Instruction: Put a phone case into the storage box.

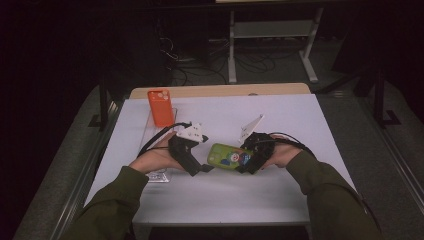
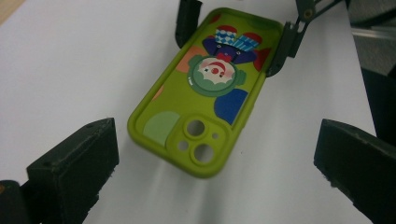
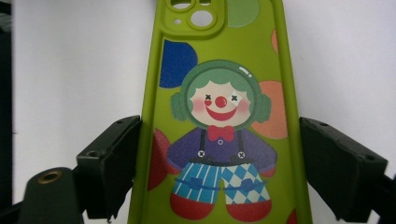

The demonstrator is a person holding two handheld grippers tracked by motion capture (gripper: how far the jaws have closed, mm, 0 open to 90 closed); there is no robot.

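- The green phone case (image 1: 229, 156) sits between the two grippers over the white table (image 1: 280, 195), printed side up, with a clown figure on its back.
- The right gripper (image 1: 250, 161) pinches the case across its width at the clown's-feet end. In the right gripper view the case (image 3: 219, 116) runs up between the jaws, and each black pad presses a long edge of it.
- In the left gripper view the same grip appears from the far end: the right gripper's fingers (image 2: 286, 46) clamp both long edges of the case (image 2: 205, 88) near the clown's shoes.
- The left gripper (image 1: 200, 167) stands with its jaws spread wide and nothing pinched between them. In its own view the camera-cutout end of the case points toward it and lies in the gap between the two pads, touching neither.
- From above, the left gripper's tips sit just beside the left end of the case.
- An orange phone case (image 1: 160, 107) lies flat near the far left of the table, well apart from both grippers.
- A clear tray (image 1: 159, 176) lies under the left hand (image 1: 155, 160); what it holds cannot be made out.
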